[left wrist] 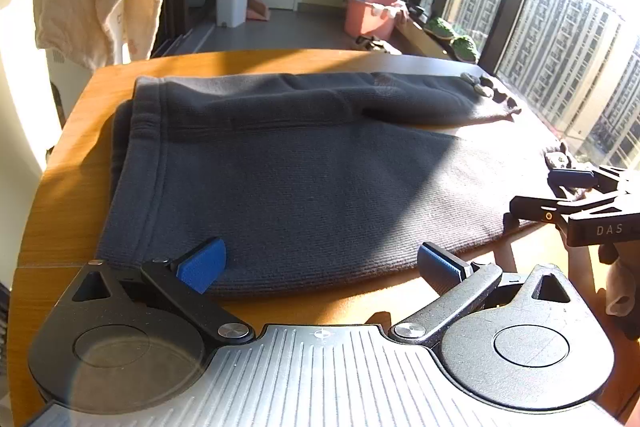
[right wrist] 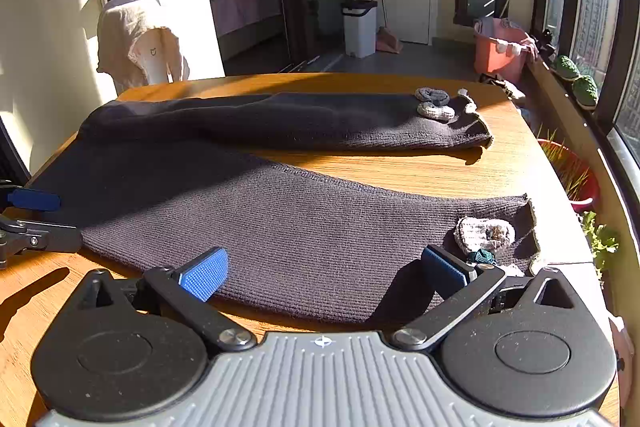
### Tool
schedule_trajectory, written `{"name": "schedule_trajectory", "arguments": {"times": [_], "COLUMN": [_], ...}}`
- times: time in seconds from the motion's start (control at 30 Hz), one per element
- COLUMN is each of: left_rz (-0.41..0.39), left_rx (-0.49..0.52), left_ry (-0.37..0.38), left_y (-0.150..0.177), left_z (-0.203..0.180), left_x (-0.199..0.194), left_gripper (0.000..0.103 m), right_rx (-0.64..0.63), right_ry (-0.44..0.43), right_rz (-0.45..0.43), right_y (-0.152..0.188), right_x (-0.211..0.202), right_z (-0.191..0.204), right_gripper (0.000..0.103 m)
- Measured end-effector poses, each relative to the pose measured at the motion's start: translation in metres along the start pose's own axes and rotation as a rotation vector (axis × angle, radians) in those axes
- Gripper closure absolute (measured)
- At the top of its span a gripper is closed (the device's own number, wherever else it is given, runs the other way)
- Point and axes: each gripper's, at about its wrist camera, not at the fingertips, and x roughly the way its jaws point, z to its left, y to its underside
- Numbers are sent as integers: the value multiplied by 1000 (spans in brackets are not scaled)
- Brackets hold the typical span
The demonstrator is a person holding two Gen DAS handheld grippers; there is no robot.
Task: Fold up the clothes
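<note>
- Right wrist view shows the dark knit trousers point(right wrist: 280, 219) lying flat on the wooden table point(right wrist: 400, 171), the two legs spread apart in a V with bare wood between them, so no fold looks made yet.
- The near leg's cuff carries a small crocheted decoration point(right wrist: 484, 233); the far leg point(right wrist: 280, 123) has similar pieces near its cuff (what they depict is too small to tell).
- The right gripper point(right wrist: 324, 273) hangs just over the near leg's lower edge with its blue pads spread wide and nothing between them.
- In the left wrist view the left gripper point(left wrist: 320, 265) sits at the near edge of the waist end, jaws also wide and empty; the ribbed waistband point(left wrist: 144, 131) lies to its left.
- My judgement: the task is at its start, with the legs yet to be brought together and the length then folded.
- The table is sunlit, with strong shadows across cloth and wood.
- Around it: a pale cloth draped over a chair point(left wrist: 92, 3), a white bin point(right wrist: 360, 27), a pink tub point(left wrist: 370, 11), potted plants along the sill, and tall windows facing apartment blocks.
</note>
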Motion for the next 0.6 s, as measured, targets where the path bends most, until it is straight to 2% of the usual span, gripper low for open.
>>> {"name": "schedule_trajectory", "arguments": {"times": [0.07, 0.17, 0.23, 0.27, 0.33, 0.37, 0.4, 0.47, 0.6], "left_rz": [-25, -149, -144, -130, -90, -78, -66, -41, -6], "left_rx": [-47, -135, -252, -319, -401, -399, -389, -373, -364], "left_ry": [39, 10, 4, 3, -5, -23, -46, -85, -94], "left_y": [-8, -35, -57, -69, -85, -90, -95, -104, -107], "left_z": [13, 47, 83, 102, 128, 132, 136, 142, 146], "left_x": [-12, -32, -24, -17, 0, 8, 16, 31, 53], "left_gripper": [0, 0, 0, 2, 6, 8, 9, 11, 11], "right_rx": [-19, -15, -11, -10, 9, 33, 60, 85, 105], "right_ry": [6, 3, 3, 8, 4, -9, -26, 1, 103], "right_rz": [4, 1, 1, -1, -2, 1, 5, -18, -95], "right_y": [3, 1, -3, -6, -15, -22, -29, -44, -77], "right_x": [-3, -2, 0, 1, 1, 0, 0, -1, 3], "right_z": [3, 3, 3, 3, -2, -9, -17, -31, -64], "right_gripper": [0, 0, 0, 4, 23, 41, 54, 55, 55]}}
